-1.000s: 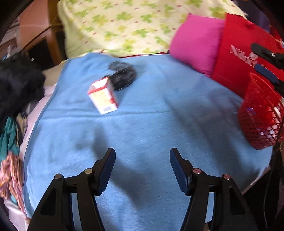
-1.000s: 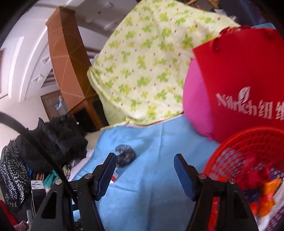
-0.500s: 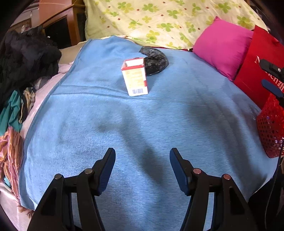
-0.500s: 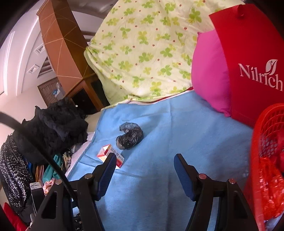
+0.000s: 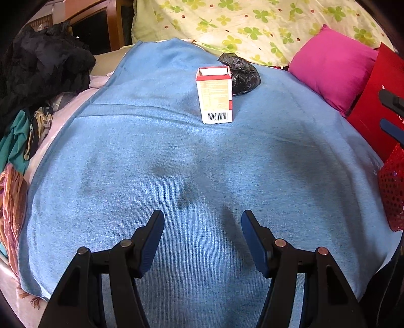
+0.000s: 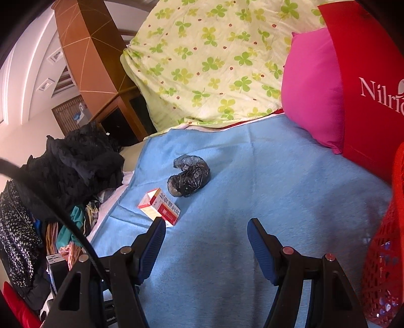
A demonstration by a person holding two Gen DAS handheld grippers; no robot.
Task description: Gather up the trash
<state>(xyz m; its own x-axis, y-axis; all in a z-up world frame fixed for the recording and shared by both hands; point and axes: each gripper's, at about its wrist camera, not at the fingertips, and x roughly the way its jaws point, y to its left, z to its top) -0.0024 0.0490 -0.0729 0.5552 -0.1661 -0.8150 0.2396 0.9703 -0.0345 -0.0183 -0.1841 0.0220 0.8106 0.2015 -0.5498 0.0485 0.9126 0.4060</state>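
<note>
Empty red-and-white carton (image 5: 216,94) lies flat on the blue blanket (image 5: 202,176), open end pointing away from the left camera toward the clover-print duvet (image 5: 252,22), barcode end nearest the jaws. In the left wrist view its long axis runs almost straight along the gripper's pointing line, so the two long sides face left and right, a good match for the jaws as they stand. Crumpled black plastic bag (image 5: 241,74) sits just behind and to the right of the carton, touching or nearly so; can't tell which.

Left gripper (image 5: 202,222): carton dead ahead, well apart, bare blanket between. Jaws about half open, nothing between them, touching nothing.

Right gripper (image 6: 205,230): carton (image 6: 159,206) is ahead-left, lying diagonal to the jaws and partly hidden by the left finger; bag (image 6: 189,179) beyond it, closer to centre line. Jaws parted a bit wider than half, empty, clear of the blanket.

Judgement: left is better lined up for the carton, right for the bag.

Red mesh basket (image 6: 383,265) sits at the right edge next to the right gripper, some trash already inside. Red tote bag (image 6: 366,83) and pink pillow (image 6: 313,85) behind it.
</note>
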